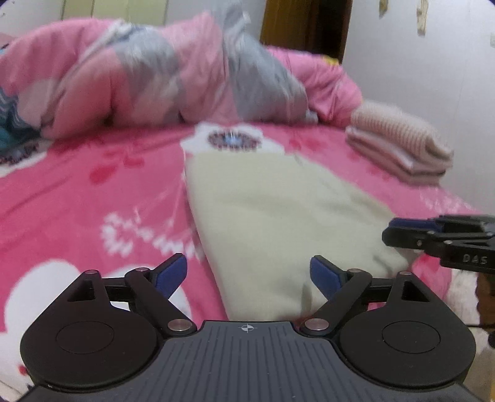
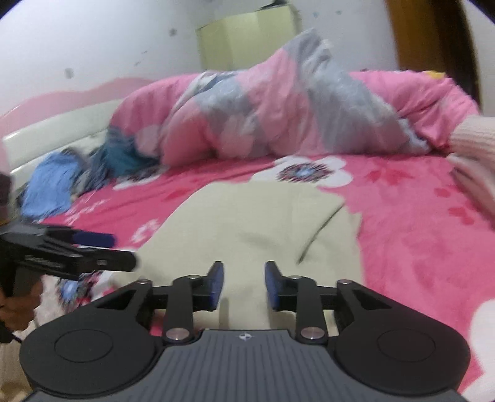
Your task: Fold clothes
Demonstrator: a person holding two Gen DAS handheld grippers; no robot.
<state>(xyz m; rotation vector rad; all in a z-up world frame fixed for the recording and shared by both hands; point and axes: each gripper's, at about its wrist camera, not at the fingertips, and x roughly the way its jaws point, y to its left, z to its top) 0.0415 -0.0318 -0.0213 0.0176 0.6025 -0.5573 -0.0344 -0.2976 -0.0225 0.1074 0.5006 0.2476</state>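
Note:
A cream garment point(image 1: 272, 222) lies folded lengthwise on the pink flowered bed sheet point(image 1: 92, 198); it also shows in the right wrist view point(image 2: 253, 222). My left gripper point(image 1: 249, 275) is wide open and empty over the garment's near left edge. My right gripper point(image 2: 244, 286) is open with a narrower gap, empty, over the garment's near end. The right gripper shows at the right edge of the left wrist view point(image 1: 433, 238). The left gripper shows at the left of the right wrist view point(image 2: 77, 250).
A crumpled pink and grey quilt point(image 1: 173, 74) lies across the back of the bed. A folded pink striped garment point(image 1: 399, 142) sits at the back right. Blue clothes point(image 2: 58, 182) lie in a heap at the back left. Walls and a brown door frame point(image 1: 303, 24) stand behind.

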